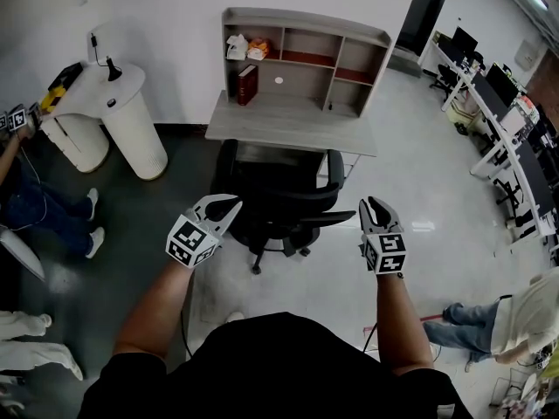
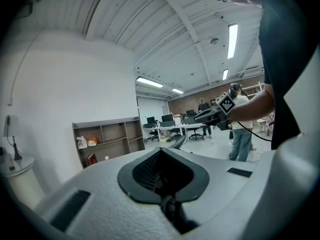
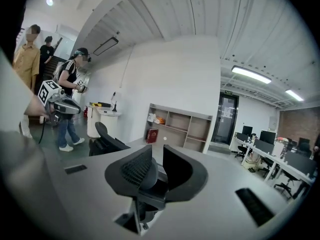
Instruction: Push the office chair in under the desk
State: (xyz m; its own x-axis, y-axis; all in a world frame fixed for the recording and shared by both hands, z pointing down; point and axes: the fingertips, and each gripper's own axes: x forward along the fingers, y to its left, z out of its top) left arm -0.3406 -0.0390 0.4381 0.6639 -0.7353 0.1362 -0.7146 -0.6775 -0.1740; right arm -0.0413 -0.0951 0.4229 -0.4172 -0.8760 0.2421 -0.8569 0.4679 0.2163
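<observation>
A person stands on the pale floor [image 1: 349, 278] of an open office and holds a tool in each hand out towards a black office chair [image 1: 279, 190]. The chair stands at the near edge of the grey tabletop [image 1: 288, 129]. Its back and armrests are close against that edge, and its wheeled base is out on the floor on the near side.

The left tool [image 1: 229, 203] is level with the chair's left side. Its jaws are clenched with nothing between them, as the left gripper view shows. The right tool [image 1: 371, 206] is just off the chair's right armrest. Its jaws are released to a narrow gap and hold nothing. In both gripper views the chair lies beyond the jaws, not in them. The head view cannot settle whether the left tool's tip touches the chair.

At the far side of the tabletop, against the white wall, stands an open shelf unit [image 1: 306, 59]. A red book [image 1: 247, 84] is upright in its lower left compartment. A white rounded stand [image 1: 122, 120] is on the floor to the left of the desk. One bystander's legs [image 1: 52, 208] show at the far left, and another bystander in jeans [image 1: 489, 321] is at the near right. Rows of workstations [image 1: 507, 120] run along the right side of the room.
</observation>
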